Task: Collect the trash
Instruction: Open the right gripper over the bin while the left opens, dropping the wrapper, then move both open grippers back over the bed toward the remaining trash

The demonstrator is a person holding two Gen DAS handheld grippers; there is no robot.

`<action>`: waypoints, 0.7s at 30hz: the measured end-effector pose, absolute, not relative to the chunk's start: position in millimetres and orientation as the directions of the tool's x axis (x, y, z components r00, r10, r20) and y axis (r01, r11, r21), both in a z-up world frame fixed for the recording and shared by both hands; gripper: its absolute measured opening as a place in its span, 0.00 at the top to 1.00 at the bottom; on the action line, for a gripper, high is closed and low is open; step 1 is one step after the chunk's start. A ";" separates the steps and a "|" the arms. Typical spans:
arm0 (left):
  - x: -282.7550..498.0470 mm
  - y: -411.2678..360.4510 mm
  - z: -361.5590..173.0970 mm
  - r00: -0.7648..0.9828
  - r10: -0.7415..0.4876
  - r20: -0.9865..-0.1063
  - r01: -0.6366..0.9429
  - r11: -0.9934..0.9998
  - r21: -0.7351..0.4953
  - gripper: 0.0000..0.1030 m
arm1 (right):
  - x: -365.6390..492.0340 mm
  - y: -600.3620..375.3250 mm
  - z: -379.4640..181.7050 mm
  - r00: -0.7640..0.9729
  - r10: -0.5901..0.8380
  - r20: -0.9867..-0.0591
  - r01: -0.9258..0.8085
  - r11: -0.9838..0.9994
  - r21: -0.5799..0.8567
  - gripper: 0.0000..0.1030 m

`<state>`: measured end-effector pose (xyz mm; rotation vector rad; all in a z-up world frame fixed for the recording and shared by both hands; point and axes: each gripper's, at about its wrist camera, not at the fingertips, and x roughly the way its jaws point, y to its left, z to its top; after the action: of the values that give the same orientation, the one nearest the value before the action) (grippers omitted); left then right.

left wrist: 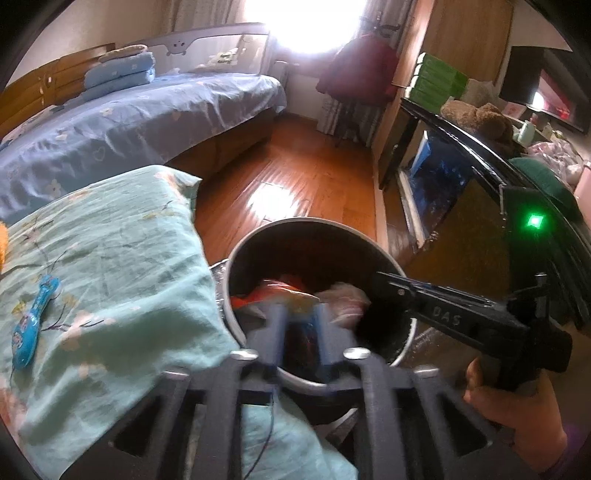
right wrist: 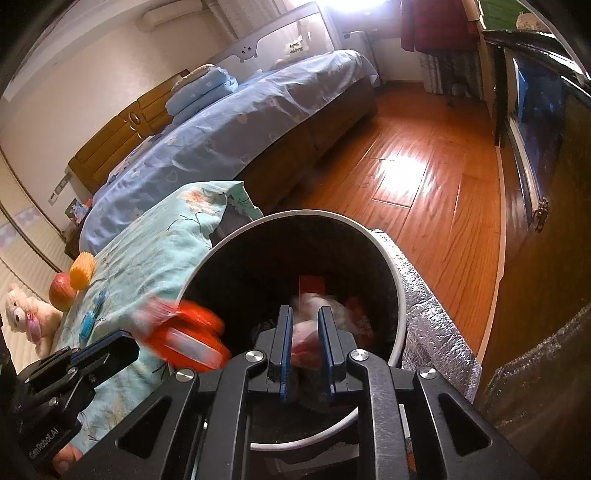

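Right gripper (right wrist: 306, 314) hangs over the round black, white-rimmed bin (right wrist: 384, 251), jaws narrowly parted. A blurred pink-white crumpled wad (right wrist: 305, 343) between them looks to be slipping free. Left gripper (right wrist: 125, 345) is open at the bin's rim, with a blurred orange-red plastic wrapper (right wrist: 188, 332) just off its tips. Best to hold both above the bin's mouth until everything drops. Red and white scraps (right wrist: 312, 284) lie inside.

Blown-out window (left wrist: 306, 26) floods top of frame; glare patch on wooden floor (left wrist: 273, 199); heavy fisheye bending, dark corners; orange wrapper (right wrist: 184, 336) motion-blurred lower left.
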<state>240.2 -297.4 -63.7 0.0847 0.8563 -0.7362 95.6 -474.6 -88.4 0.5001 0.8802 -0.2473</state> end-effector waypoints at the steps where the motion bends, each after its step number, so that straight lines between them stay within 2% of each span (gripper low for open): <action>1: 238.9 -294.7 -63.0 0.433 -0.556 -0.709 0.618 0.756 -0.216 0.68 | 95.1 -474.9 -88.5 0.619 -0.004 -0.785 0.409 0.855 0.318 0.77; 5: 230.0 -279.2 -61.4 0.451 -0.552 -0.702 0.610 0.764 -0.210 0.65 | 91.2 -472.2 -84.8 0.633 -0.003 -0.775 0.410 0.850 0.331 0.63; 7: 225.6 -266.9 -59.3 0.470 -0.543 -0.696 0.595 0.777 -0.206 0.55 | 90.4 -467.2 -81.8 0.641 0.002 -0.767 0.400 0.852 0.337 0.49; 10: 218.8 -246.8 -59.6 0.496 -0.526 -0.691 0.564 0.800 -0.204 0.52 | 90.9 -457.7 -78.3 0.654 0.012 -0.757 0.384 0.857 0.345 0.39; 13: 211.8 -223.7 -60.2 0.516 -0.506 -0.691 0.528 0.823 -0.208 0.51 | 93.8 -446.2 -76.6 0.658 0.028 -0.752 0.363 0.863 0.350 0.34; 21: 192.1 -155.5 -57.7 0.587 -0.407 -0.700 0.393 0.899 -0.193 0.47 | 101.5 -401.2 -73.0 0.667 0.084 -0.740 0.296 0.882 0.367 0.32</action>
<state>192.1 -155.5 -57.7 -0.0187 0.8198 -0.4659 101.5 -401.2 -73.0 0.4903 0.8407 -0.1248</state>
